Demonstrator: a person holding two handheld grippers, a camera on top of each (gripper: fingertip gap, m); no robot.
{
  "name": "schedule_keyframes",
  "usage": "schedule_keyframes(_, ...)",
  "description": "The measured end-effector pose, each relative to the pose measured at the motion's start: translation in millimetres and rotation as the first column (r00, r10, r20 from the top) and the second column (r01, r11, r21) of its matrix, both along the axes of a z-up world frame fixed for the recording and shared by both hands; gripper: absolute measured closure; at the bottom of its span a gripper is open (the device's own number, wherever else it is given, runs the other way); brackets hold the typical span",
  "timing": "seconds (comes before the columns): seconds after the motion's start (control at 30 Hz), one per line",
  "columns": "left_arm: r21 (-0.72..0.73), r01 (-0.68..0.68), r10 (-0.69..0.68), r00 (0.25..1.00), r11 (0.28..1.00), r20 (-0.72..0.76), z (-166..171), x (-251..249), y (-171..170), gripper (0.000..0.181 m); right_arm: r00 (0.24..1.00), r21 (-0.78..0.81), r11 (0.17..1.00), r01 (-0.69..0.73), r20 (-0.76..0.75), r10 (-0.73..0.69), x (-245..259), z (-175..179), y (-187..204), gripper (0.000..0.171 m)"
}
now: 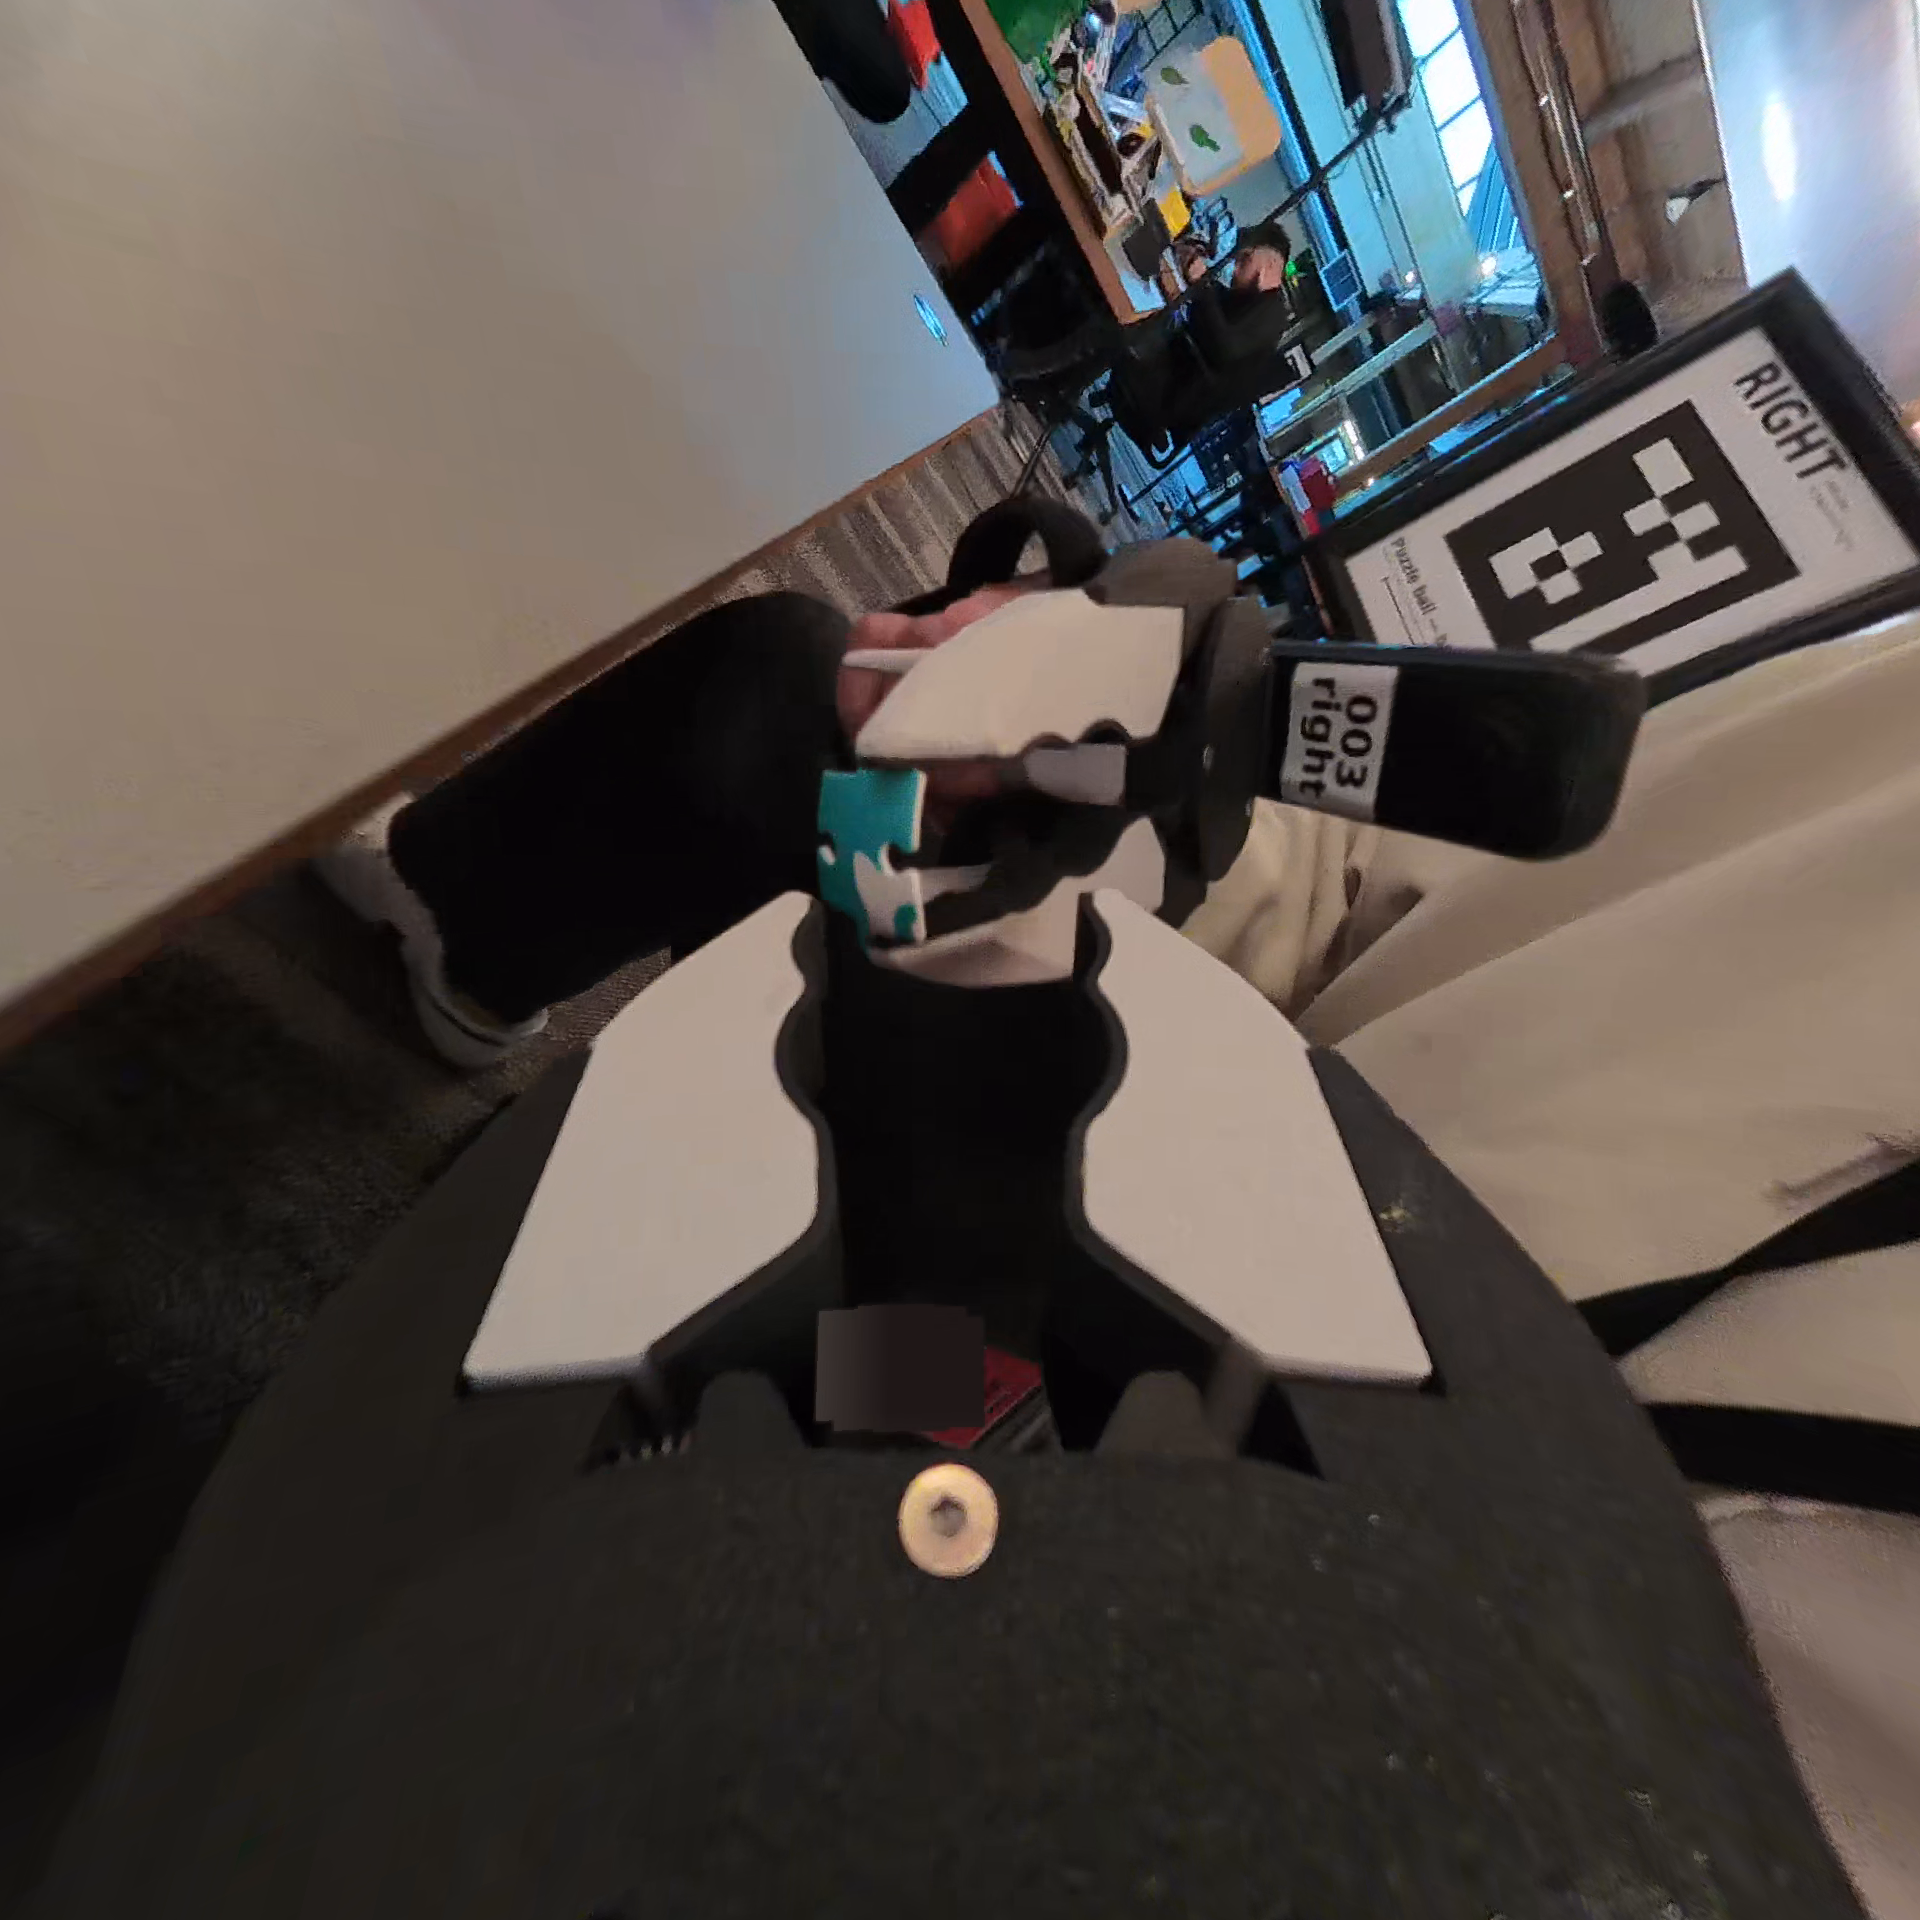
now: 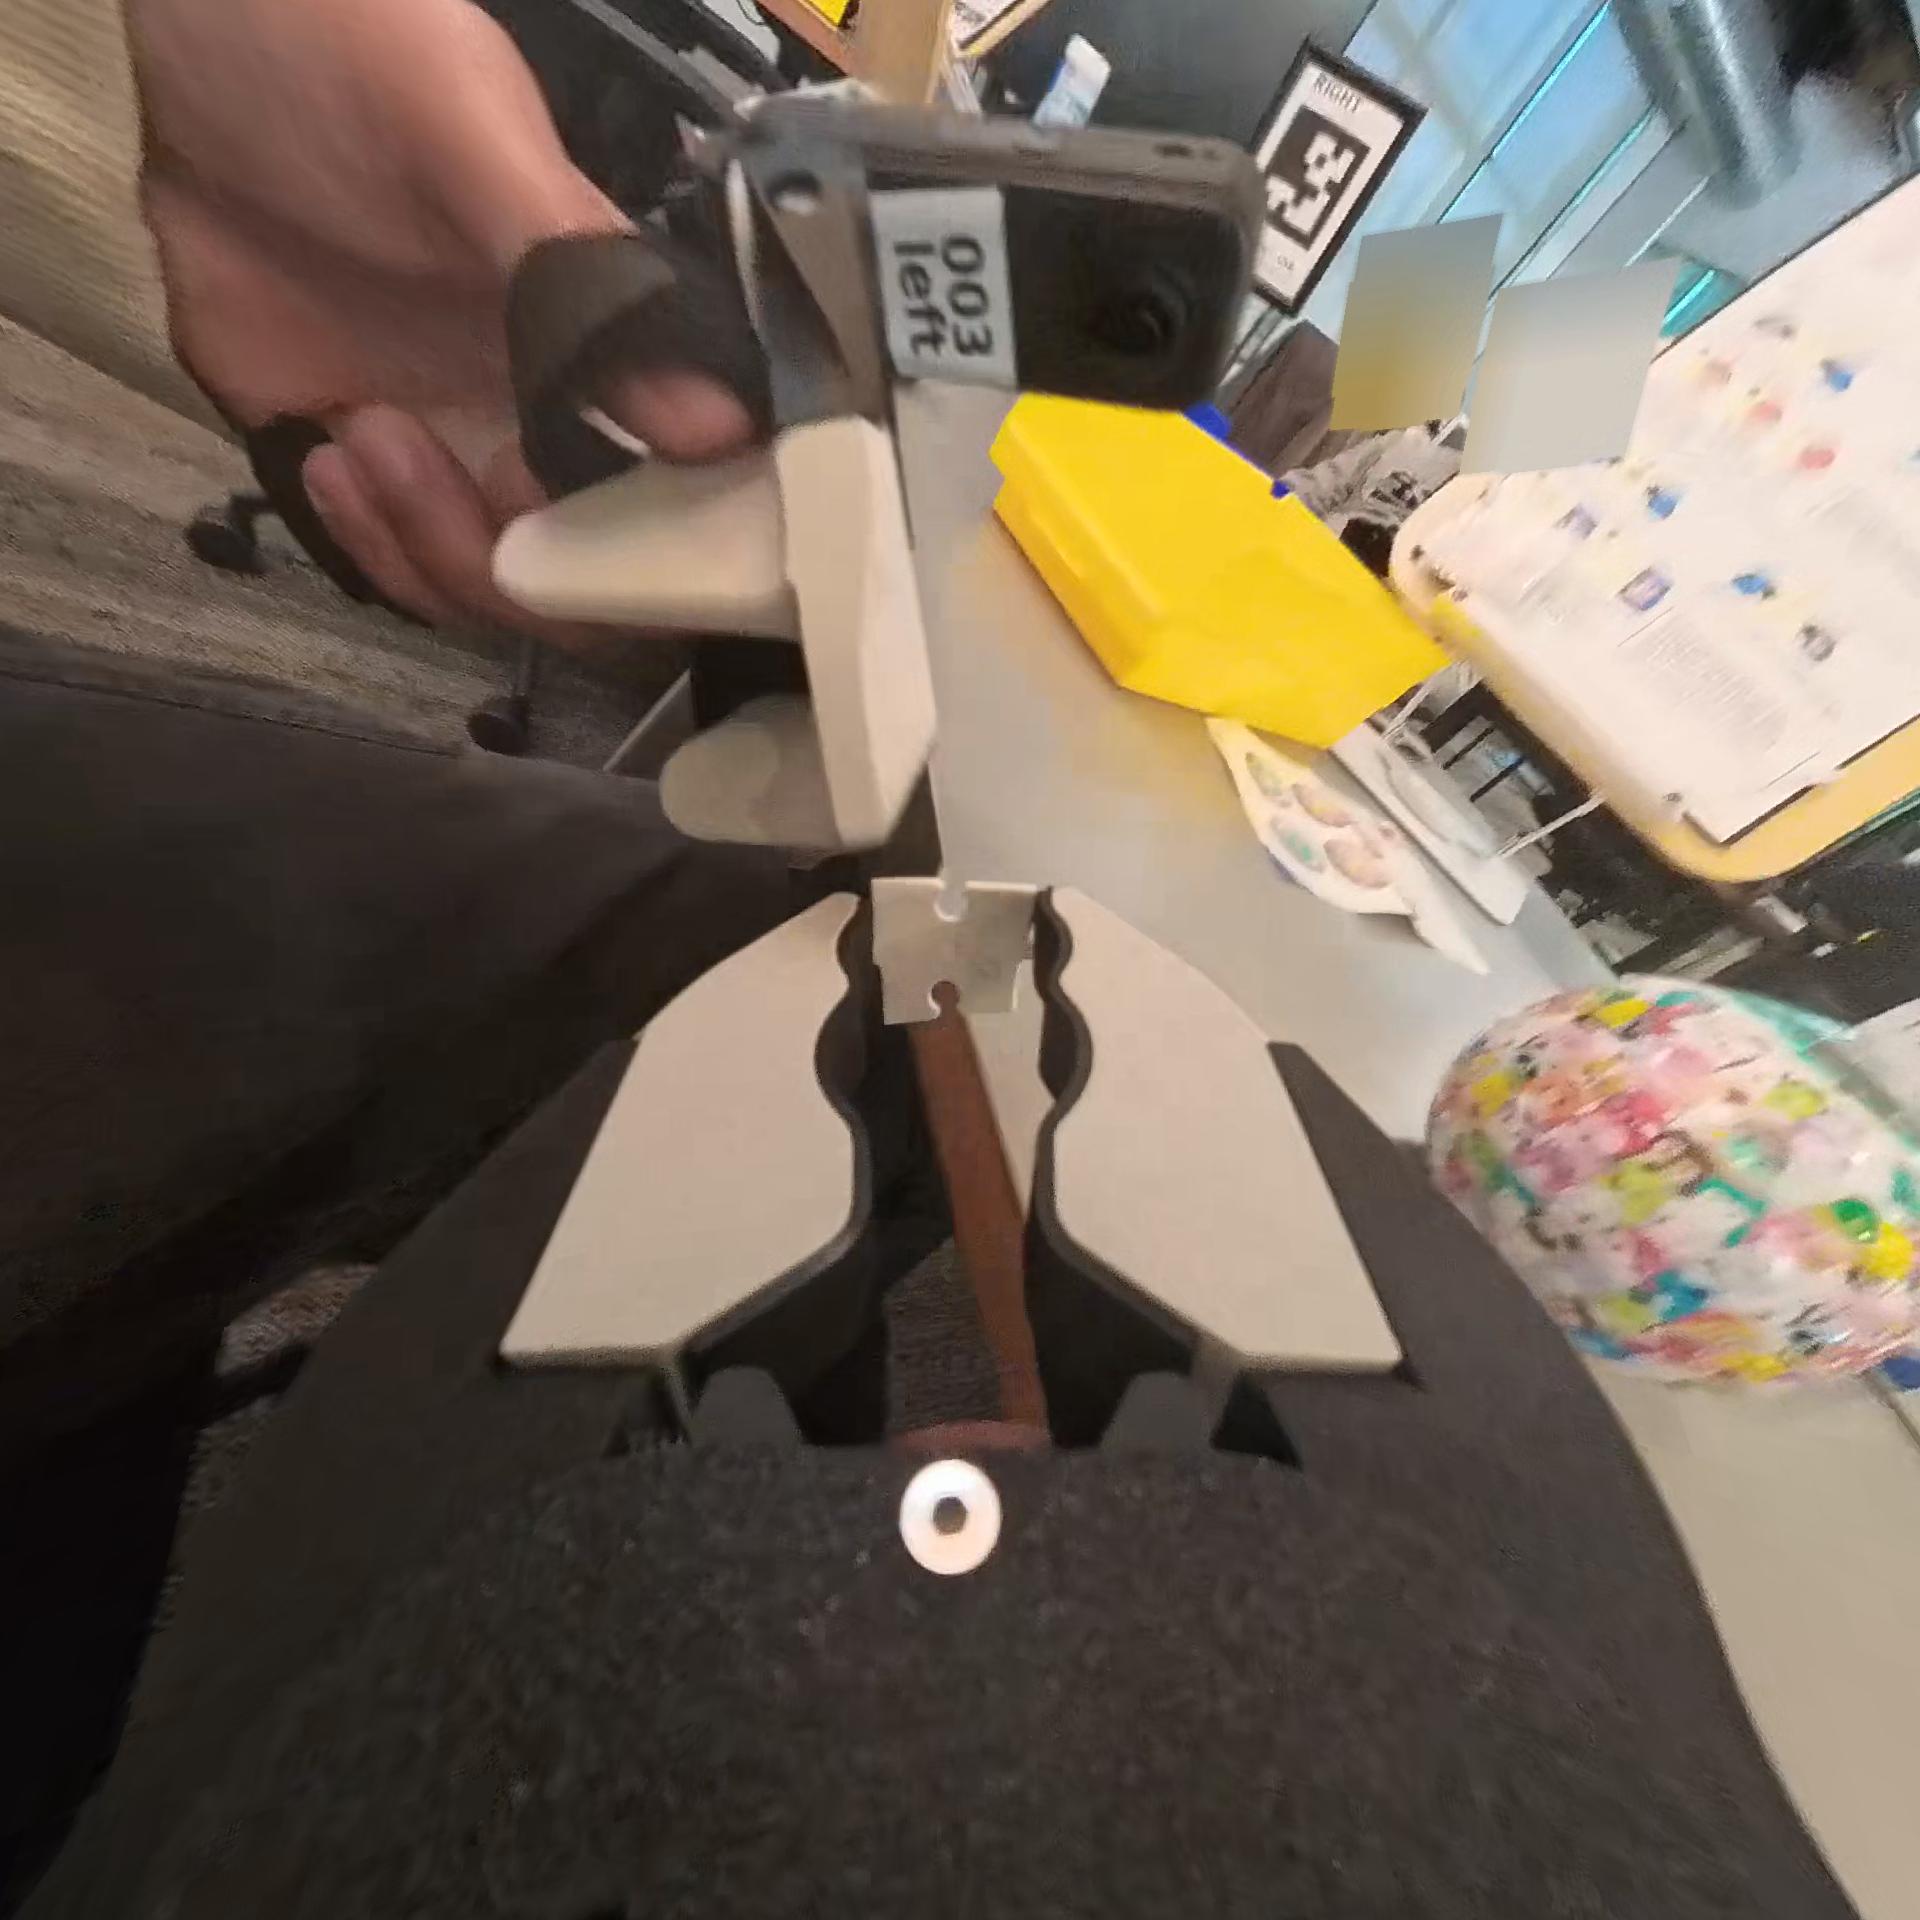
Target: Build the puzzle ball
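While the right gripper point(image 2: 951, 961) pinches a small puzzle piece point(image 2: 951, 961) at its very tips, left gripper point(image 1: 940, 940) jaws half-open and empty, a knock could drop it short of the puzzle ball point(image 2: 1683, 1184) on the worktop point(image 2: 1091, 790).

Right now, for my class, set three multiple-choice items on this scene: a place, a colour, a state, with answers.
1. Where does the yellow box lie? A floor B table C shelf
2. The printed side of the puzzle piece is: A teal and white B red C black
3. The left gripper is: A shut on the box B shut on the piece C open
Answers: B, it rests on the tabletop; A, the left wrist view shows teal; C, its fingers stand apart.
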State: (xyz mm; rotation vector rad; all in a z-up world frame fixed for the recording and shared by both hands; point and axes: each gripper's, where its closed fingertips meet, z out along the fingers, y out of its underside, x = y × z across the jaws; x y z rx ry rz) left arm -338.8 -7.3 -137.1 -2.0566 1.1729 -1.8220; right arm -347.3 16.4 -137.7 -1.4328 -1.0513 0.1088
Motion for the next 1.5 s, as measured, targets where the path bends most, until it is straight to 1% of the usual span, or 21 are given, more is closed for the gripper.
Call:
schedule_keyframes(0.07,0.025,-0.012,0.013,0.999,1.000,-0.030,-0.7,12.9,15.6,0.142,1.000,0.029,0.999,-0.018,0.017,0.018,4.7,8.6,11.5,0.142)
schedule_keyframes(0.17,0.028,-0.036,0.037,0.999,0.999,-0.013,5.5,26.6,39.3,0.170,0.999,0.048,0.999,-0.018,0.035,0.016,18.9,16.3,34.1,0.142)
schedule_keyframes(0.23,0.060,-0.038,0.039,0.999,0.997,-0.019,8.4,33.9,50.8,0.179,0.999,0.044,0.999,-0.029,0.035,0.027,26.3,20.6,45.4,0.142)
schedule_keyframes(0.3,0.156,-0.028,0.033,0.999,0.987,-0.031,11.2,40.0,61.3,0.179,0.999,0.049,0.999,-0.023,0.038,0.021,33.0,24.8,54.1,0.141)
schedule_keyframes(0.37,0.349,-0.027,0.045,0.998,0.937,-0.044,13.3,41.0,77.5,0.179,1.000,0.013,1.000,-0.018,0.000,0.018,42.5,33.8,57.2,0.140)
schedule_keyframes(0.4,0.477,-0.033,0.061,0.997,0.878,-0.045,14.4,39.8,88.6,0.179,0.999,-0.037,0.999,-0.028,-0.045,0.027,47.8,39.6,57.2,0.135)
schedule_keyframes(0.43,0.626,-0.032,0.068,0.997,0.779,-0.034,16.3,38.4,98.8,0.179,0.993,-0.107,0.993,-0.051,-0.110,0.039,53.0,46.4,57.0,0.133)
schedule_keyframes(0.47,0.761,-0.022,0.050,0.999,0.648,-0.014,20.1,37.9,105.1,0.179,0.980,-0.188,0.977,-0.101,-0.188,0.066,56.2,54.0,56.0,0.135)
schedule_keyframes(0.5,0.865,-0.018,0.028,1.000,0.502,0.004,25.7,39.2,109.9,0.179,0.959,-0.262,0.951,-0.167,-0.265,0.096,58.0,62.0,54.9,0.143)
schedule_keyframes(0.53,0.929,-0.008,-0.009,1.000,0.369,0.012,31.6,42.2,111.7,0.179,0.940,-0.336,0.915,-0.223,-0.324,0.109,59.7,67.8,56.4,0.148)
schedule_keyframes(0.57,0.963,0.005,-0.054,0.998,0.269,0.010,36.4,46.4,111.6,0.179,0.927,-0.398,0.879,-0.263,-0.357,0.116,61.4,72.3,59.3,0.148)
schedule_keyframes(0.6,0.980,0.007,-0.087,0.996,0.198,0.010,41.5,50.8,112.4,0.179,0.912,-0.426,0.848,-0.316,-0.384,0.147,61.1,78.2,59.5,0.149)
schedule_keyframes(0.63,0.989,-0.002,-0.122,0.992,0.151,0.021,48.1,55.2,111.9,0.179,0.900,-0.430,0.832,-0.350,-0.400,0.172,61.7,84.1,60.0,0.150)
schedule_keyframes(0.77,0.998,-0.068,-0.227,0.972,-0.020,0.061,74.6,66.3,108.7,0.179,0.927,-0.392,0.870,-0.300,-0.336,0.168,76.5,91.1,68.4,0.149)
schedule_keyframes(0.83,0.983,-0.133,-0.285,0.954,-0.124,0.093,88.2,69.4,106.3,0.180,0.909,-0.463,0.816,-0.346,-0.381,0.170,79.6,88.6,63.0,0.149)
schedule_keyframes(0.9,0.967,-0.151,-0.328,0.942,-0.206,0.077,92.7,73.5,103.4,0.179,0.878,-0.517,0.765,-0.384,-0.460,0.130,81.8,91.0,63.0,0.150)
schedule_keyframes(0.97,0.951,-0.175,-0.383,0.921,-0.256,0.066,94.9,77.8,99.3,0.179,0.817,-0.494,0.741,-0.455,-0.563,0.127,82.1,102.4,60.5,0.147)
schedule_keyframes(1.1,0.928,-0.225,-0.460,0.886,-0.297,0.068,103.9,84.6,96.0,0.179,0.770,-0.481,0.719,-0.501,-0.627,0.117,87.8,109.6,58.6,0.149)
schedule_keyframes(1.33,0.912,-0.267,-0.517,0.853,-0.312,0.073,111.4,98.5,95.9,0.179,0.762,-0.479,0.731,-0.486,-0.641,0.086,95.7,110.5,60.6,0.155)
schedule_keyframes(1.4,0.908,-0.269,-0.517,0.853,-0.323,0.069,112.4,100.8,97.5,0.179,0.718,-0.463,0.711,-0.529,-0.691,0.085,98.7,114.3,59.1,0.149)
schedule_keyframes(1.5,0.885,-0.281,-0.523,0.851,-0.371,0.051,113.2,102.6,100.1,0.180,0.633,-0.451,0.642,-0.620,-0.771,0.071,100.6,120.1,55.1,0.139)
